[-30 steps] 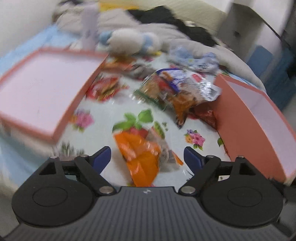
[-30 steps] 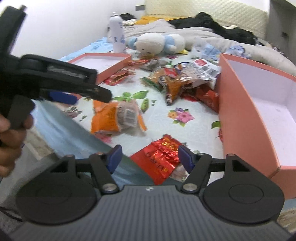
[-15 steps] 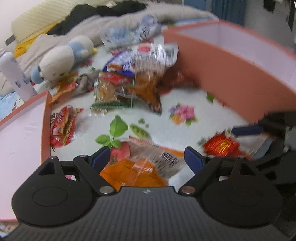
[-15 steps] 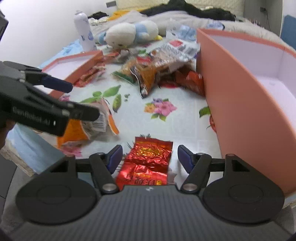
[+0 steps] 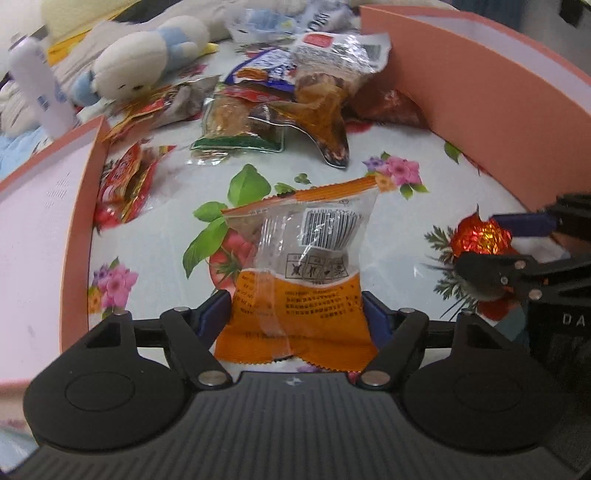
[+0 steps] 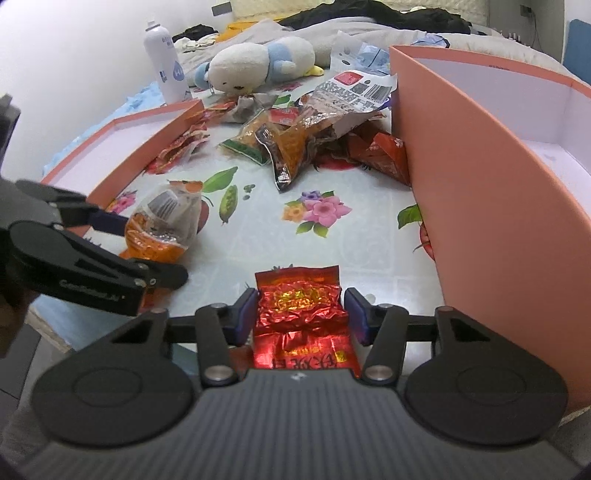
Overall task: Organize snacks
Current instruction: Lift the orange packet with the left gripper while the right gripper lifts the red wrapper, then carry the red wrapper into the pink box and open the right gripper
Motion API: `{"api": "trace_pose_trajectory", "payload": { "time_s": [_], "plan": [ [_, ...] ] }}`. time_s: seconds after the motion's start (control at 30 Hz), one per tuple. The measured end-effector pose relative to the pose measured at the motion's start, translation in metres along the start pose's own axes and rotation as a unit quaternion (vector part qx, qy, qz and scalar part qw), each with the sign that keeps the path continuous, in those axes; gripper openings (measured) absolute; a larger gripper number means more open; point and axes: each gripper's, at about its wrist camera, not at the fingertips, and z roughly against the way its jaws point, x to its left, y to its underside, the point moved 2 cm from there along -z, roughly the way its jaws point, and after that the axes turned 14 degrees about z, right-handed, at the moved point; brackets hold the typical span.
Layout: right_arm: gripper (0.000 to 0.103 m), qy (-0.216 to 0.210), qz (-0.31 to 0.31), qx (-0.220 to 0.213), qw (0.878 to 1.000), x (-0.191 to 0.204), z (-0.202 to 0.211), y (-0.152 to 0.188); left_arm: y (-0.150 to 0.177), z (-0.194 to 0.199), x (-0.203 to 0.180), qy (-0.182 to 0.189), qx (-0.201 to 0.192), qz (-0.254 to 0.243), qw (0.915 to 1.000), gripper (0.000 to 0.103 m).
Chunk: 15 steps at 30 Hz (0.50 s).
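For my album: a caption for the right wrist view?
Right gripper closing around a red foil snack packet beside the pink box.

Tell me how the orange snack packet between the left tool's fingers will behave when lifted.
The orange snack packet looks like thin crinkled film, so it will probably flop and buckle. Its glossy clear upper half may slip in a light pinch. It looks puffy and small, so likely light. The left tool has been closing around it.

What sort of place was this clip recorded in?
Most likely a bedroom, with the snacks spread over a bed. The surface is a floral sheet, a plush toy lies at its far end among rumpled clothes and bedding, and what looks like a padded headboard stands behind.
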Motion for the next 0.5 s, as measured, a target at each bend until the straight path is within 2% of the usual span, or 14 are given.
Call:
{"api": "trace_pose_trajectory", "payload": {
  "time_s": [0.2, 0.27, 0.5],
  "plan": [
    [0.054, 0.004, -0.004, -0.009, 1.0, -0.001, 0.011, -0.005, -0.001, 0.013, -0.006, 0.0, -0.009, 0.063, 0.9979, 0.072],
    [0.054, 0.008, -0.005, -0.013, 1.0, -0.002, 0.016, -0.007, -0.002, 0.019, -0.006, 0.006, -0.013, 0.096, 0.9953, 0.071],
    [0.054, 0.012, -0.008, -0.028, 1.0, -0.004, 0.04, -0.014, -0.006, 0.049, -0.011, 0.014, -0.036, 0.163, 0.9859, 0.071]
  ]
}}
